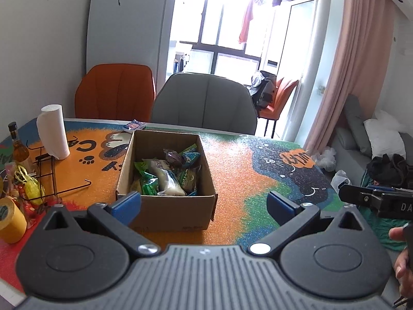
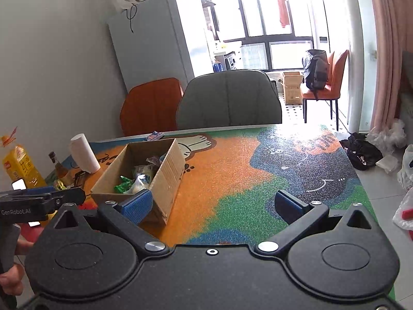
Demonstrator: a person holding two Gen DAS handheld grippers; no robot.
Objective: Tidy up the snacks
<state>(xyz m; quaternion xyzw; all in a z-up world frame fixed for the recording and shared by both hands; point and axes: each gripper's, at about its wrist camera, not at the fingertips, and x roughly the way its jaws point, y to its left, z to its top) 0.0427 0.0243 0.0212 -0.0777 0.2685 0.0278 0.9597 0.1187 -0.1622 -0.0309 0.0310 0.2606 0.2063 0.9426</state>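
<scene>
An open cardboard box [image 1: 170, 206] stands on the colourful table mat, holding several snack packets [image 1: 165, 173], green, white and purple. It also shows in the right wrist view [image 2: 167, 170], left of centre. My left gripper [image 1: 204, 204] is open and empty, just in front of the box's near wall. My right gripper [image 2: 219, 205] is open and empty, above the mat to the right of the box. A small blue packet [image 1: 134, 125] lies at the table's far edge behind the box.
A paper towel roll [image 1: 53, 131], a bottle [image 1: 18, 144], a black wire rack [image 1: 49, 178], yellow tape [image 1: 10, 219] and wrapped items crowd the table's left side. A grey chair [image 1: 204, 103] and an orange chair [image 1: 116, 90] stand behind the table.
</scene>
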